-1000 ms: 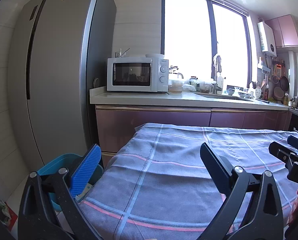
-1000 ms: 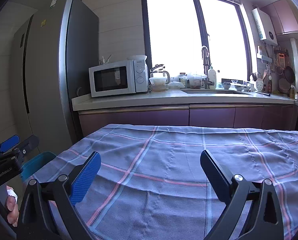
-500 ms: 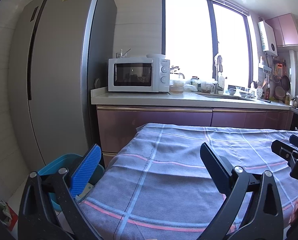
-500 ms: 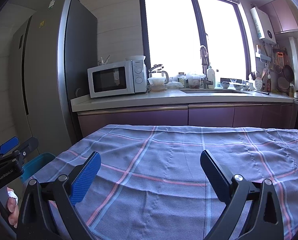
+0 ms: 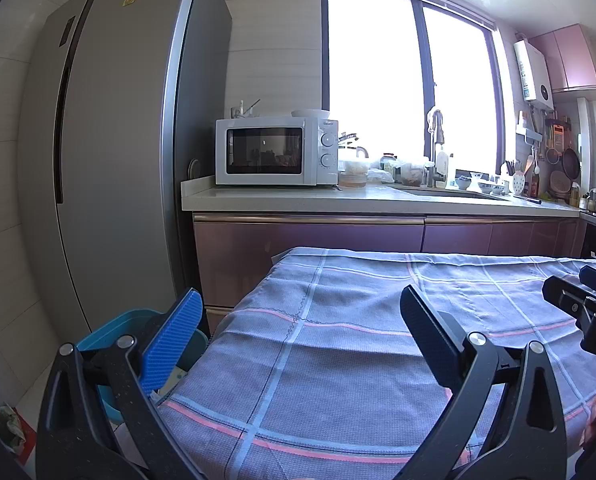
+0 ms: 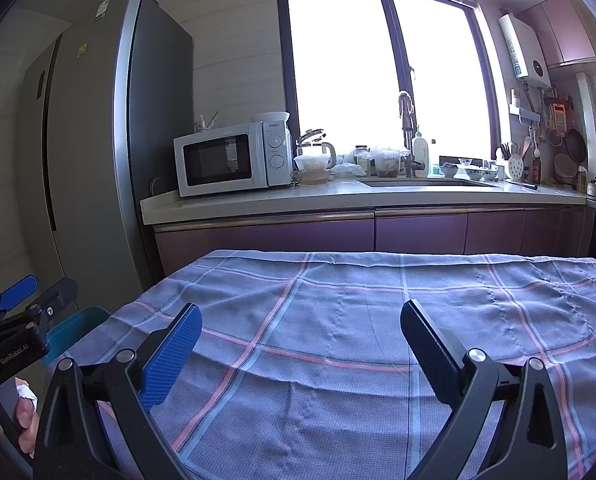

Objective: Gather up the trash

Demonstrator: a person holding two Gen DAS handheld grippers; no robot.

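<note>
Blue-grey checked cloth (image 6: 338, 340), pink and pale-blue lines, draped over the tabletop (image 5: 338, 340); its surface lies bare between both claws.

Left claw (image 5: 298, 332): jaws spread wide, nothing between them, held over the near left corner of the cloth. Blue ribbed pad on its left finger (image 5: 174, 340). Seen also from the right wrist view at the far left edge, with fingertips of the person's hand (image 6: 22, 420) below it, one carrying a white dressing.

Right claw (image 6: 300, 348): jaws spread wide, nothing held, over the near middle of the cloth. Its tip shows at the right edge of the left wrist view.

Teal bin (image 5: 102, 336): on the floor just beside the tabletop's left edge, near the grey refrigerator (image 5: 110, 160). Some light scraps (image 5: 174, 378) lie inside, partly hidden behind the left claw; what they are cannot be told.

White microwave (image 5: 276, 151): on the far kitchen counter (image 6: 358, 194), left of the sink and tap. Jars, bowls and bottles along the window.
</note>
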